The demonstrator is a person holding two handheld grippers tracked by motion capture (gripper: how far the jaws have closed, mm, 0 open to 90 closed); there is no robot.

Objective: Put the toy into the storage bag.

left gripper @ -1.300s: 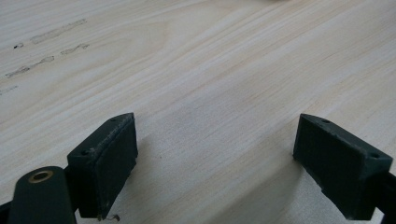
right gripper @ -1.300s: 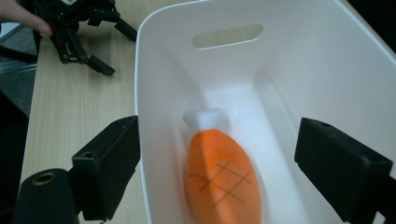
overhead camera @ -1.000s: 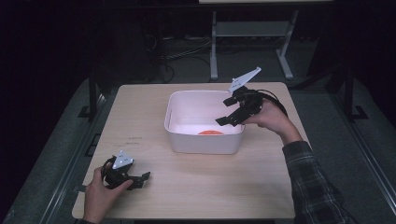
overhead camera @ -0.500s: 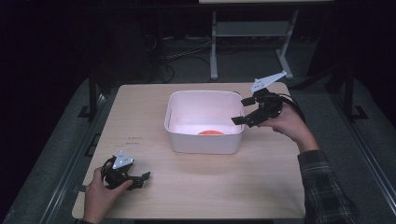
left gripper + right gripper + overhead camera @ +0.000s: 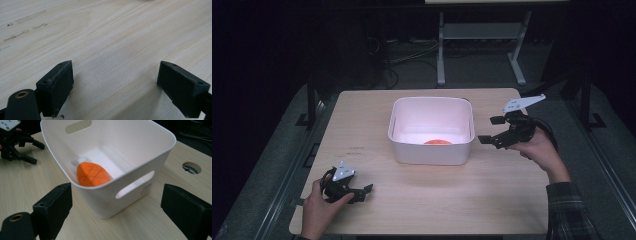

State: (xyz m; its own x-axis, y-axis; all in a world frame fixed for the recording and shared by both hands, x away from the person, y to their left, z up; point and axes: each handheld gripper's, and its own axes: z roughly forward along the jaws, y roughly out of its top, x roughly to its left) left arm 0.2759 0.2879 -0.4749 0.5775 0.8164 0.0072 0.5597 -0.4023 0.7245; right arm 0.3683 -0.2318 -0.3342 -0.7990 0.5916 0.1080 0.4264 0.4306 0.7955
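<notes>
A white bin with handle slots stands at the centre of the high view on the worktop. Inside it, against the near wall, lies an orange plush toy with a crosshatch pattern. The right tool, jaws apart and empty, hovers just right of the bin. At lower left, the left tool rests on the worktop, jaws apart, empty.

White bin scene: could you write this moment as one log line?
left gripper: open, low over table | right gripper: open, empty, right of bin | orange toy: inside bin
</notes>
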